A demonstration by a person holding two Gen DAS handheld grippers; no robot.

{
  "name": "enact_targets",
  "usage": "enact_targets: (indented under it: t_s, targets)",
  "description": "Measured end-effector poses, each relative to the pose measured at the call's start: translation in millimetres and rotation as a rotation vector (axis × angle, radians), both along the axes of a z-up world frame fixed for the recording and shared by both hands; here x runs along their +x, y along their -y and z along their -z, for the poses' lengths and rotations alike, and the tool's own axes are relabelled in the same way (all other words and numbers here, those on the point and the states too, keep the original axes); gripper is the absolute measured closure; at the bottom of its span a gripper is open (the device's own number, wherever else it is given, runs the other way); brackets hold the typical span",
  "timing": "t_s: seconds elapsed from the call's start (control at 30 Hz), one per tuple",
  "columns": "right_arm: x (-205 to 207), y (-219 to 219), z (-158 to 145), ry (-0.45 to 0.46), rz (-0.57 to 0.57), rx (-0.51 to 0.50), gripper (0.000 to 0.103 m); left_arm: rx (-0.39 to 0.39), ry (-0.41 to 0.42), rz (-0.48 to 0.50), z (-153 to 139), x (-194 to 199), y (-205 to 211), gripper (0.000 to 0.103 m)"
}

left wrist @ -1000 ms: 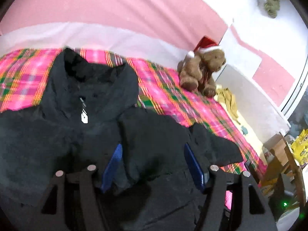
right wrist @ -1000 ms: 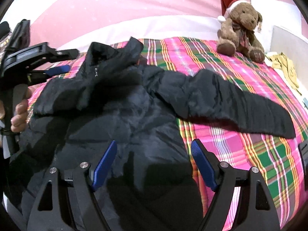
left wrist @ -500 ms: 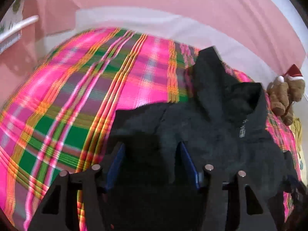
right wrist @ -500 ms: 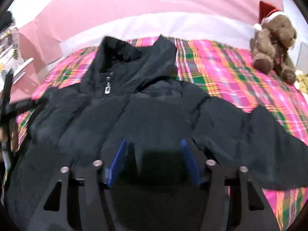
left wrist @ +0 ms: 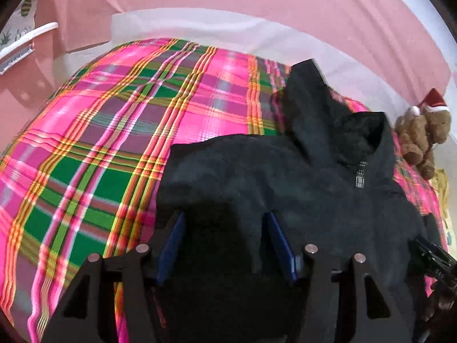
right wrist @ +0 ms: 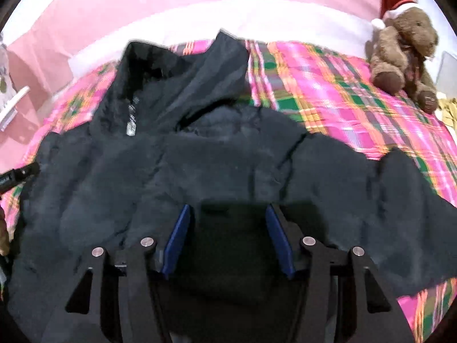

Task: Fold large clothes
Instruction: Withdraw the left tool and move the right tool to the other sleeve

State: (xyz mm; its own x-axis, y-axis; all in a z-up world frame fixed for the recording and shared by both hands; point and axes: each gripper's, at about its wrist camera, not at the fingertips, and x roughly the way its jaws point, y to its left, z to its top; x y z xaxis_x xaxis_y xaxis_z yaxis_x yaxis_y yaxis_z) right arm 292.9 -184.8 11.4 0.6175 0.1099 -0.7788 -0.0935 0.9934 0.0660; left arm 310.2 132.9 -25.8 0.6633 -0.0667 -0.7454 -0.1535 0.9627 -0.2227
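Observation:
A large black hooded jacket [left wrist: 300, 188] lies face up on a pink and green plaid bed [left wrist: 100, 143], hood toward the far wall, silver zipper pull [right wrist: 130, 128] at the collar. My left gripper [left wrist: 224, 228] is open low over the jacket's left side, near its edge. My right gripper [right wrist: 227, 223] is open low over the jacket's middle [right wrist: 214, 165], with one sleeve [right wrist: 400, 200] spread out to the right. Each gripper's tip shows at the edge of the other view, the right one [left wrist: 431, 260] and the left one [right wrist: 17, 175].
A brown teddy bear [right wrist: 402, 54] in a red Santa hat sits at the bed's far right corner. A white pillow or sheet edge [left wrist: 200, 28] and pink wall run along the bed's head. A white shelf [left wrist: 25, 40] is at the far left.
Both grippers' jaws have narrowed and dropped closer to the jacket. The left gripper has swung left to the jacket's left side. The right gripper has shifted toward the jacket's middle.

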Motion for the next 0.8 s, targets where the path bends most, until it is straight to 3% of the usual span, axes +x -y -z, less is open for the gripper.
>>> enact_targets:
  t_s: [0.4,0.6,0.8]
  targets:
    - [-132.8,49.1,-55.7,0.128,0.088,0.046,0.048,0.012,0.117,0.141,-65.6,-123.0,68.1,0.042]
    - [-170.4,73.6,-62.0,0.134,0.14,0.105,0.046,0.028,0.134,0.156,-72.0,-165.3,90.2,0.042]
    - [-182.7,92.8,-61.4,0.125,0.177,0.116,0.046,0.038,0.137,0.179,-74.9,-179.2,104.4,0.042]
